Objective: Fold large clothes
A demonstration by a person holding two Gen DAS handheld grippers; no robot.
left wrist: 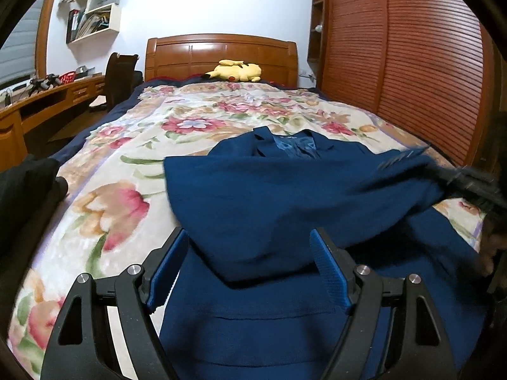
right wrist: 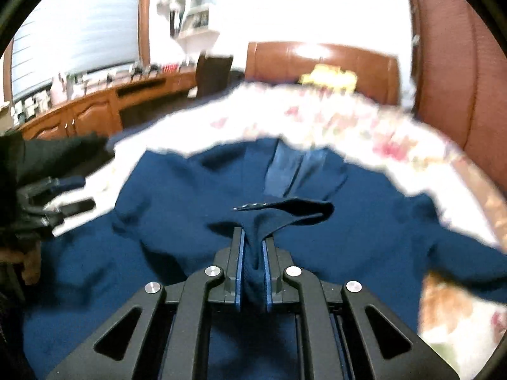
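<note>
A dark blue jacket (left wrist: pixel 285 196) lies spread on the floral bedspread (left wrist: pixel 133 164), collar toward the headboard. My left gripper (left wrist: pixel 250 247) is open, its blue pads either side of a folded part of the jacket, low over the hem. My right gripper (right wrist: pixel 253 250) is shut on a sleeve cuff (right wrist: pixel 285 209) of the jacket (right wrist: pixel 177 190) and holds it lifted above the jacket's front. The right gripper shows blurred at the right edge of the left wrist view (left wrist: pixel 472 183). The left gripper shows at the left edge of the right wrist view (right wrist: pixel 57 202).
A yellow plush toy (left wrist: pixel 236 71) lies by the wooden headboard (left wrist: pixel 221 57). A slatted wooden wardrobe (left wrist: pixel 405 50) stands along the bed's right side. A desk (left wrist: pixel 47 101) and dark chair (left wrist: pixel 118 76) stand to the left.
</note>
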